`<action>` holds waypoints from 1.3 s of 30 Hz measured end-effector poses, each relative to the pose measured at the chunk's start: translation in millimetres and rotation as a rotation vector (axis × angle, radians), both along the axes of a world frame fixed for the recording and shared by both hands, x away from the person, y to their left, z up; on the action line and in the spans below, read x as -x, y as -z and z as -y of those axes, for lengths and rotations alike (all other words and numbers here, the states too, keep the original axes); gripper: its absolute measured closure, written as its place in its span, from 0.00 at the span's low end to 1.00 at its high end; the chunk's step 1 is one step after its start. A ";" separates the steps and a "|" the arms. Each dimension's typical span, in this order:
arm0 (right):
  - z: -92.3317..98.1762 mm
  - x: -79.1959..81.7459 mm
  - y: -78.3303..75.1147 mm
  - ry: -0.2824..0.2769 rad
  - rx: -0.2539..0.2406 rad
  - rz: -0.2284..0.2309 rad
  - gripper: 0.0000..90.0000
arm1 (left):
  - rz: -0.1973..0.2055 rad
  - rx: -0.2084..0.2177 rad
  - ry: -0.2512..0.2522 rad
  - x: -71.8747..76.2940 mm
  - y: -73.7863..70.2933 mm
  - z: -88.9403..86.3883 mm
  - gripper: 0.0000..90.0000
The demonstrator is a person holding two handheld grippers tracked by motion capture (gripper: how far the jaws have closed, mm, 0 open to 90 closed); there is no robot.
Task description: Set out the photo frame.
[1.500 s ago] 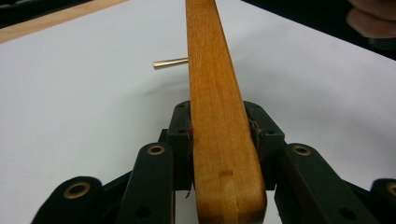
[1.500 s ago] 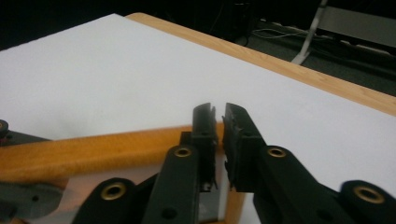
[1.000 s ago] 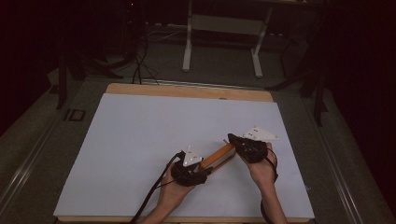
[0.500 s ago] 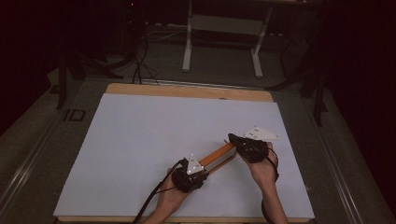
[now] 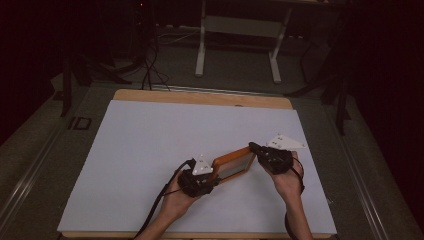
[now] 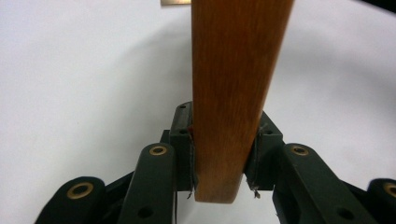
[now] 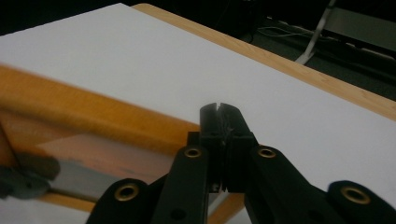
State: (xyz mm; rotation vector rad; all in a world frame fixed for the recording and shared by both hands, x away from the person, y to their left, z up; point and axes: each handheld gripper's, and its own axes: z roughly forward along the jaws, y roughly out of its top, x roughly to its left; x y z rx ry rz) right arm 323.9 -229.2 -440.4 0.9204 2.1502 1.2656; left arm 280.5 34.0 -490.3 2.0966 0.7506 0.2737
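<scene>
From the high view, the wooden frame (image 5: 234,162), orange-brown with a greyish panel inside it, is held between both tools near the front right part of the surface (image 5: 150,150). The left hand-held gripper (image 5: 207,180) grips its near left end and the right hand-held gripper (image 5: 254,148) its far right corner, so the frame runs slanted between them. A white sheet covers the surface, with a wooden edge showing at the far side, and nothing else lies on it near the frame. The left hand (image 5: 180,197) comes in from the bottom edge, angled toward the right; the right hand (image 5: 287,180) reaches forward, angled toward the left. A black cable (image 5: 155,210) trails back from the left tool. Beyond the surface the room is dark, with a pale metal stand (image 5: 237,45) and loose cables on the floor (image 5: 150,70).

In the left gripper view, the wooden frame (image 6: 236,93) rises as an upright bar from between the jaws. The jaws have just been closing, and both pads now press on the wood from either side.

In the right gripper view, the right hand-held gripper (image 7: 219,112) has its jaws drawn almost together, pinched on the frame's (image 7: 93,116) corner. The white surface (image 7: 187,60) stretches behind, with the dark room beyond its wooden edge.
</scene>
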 end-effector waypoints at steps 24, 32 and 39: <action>-1.6 9.4 -10.7 -0.305 -0.082 -0.007 0.48 | 0.072 0.010 0.193 -21.3 -76.2 -29.7 0.77; -14.7 3.3 -0.8 -0.393 -0.087 -0.039 0.28 | 0.097 0.003 0.277 -25.8 -77.3 -23.5 0.76; -25.6 0.0 7.5 -0.443 -0.063 -0.066 0.26 | 0.098 0.017 0.307 -33.5 -76.9 -22.2 0.76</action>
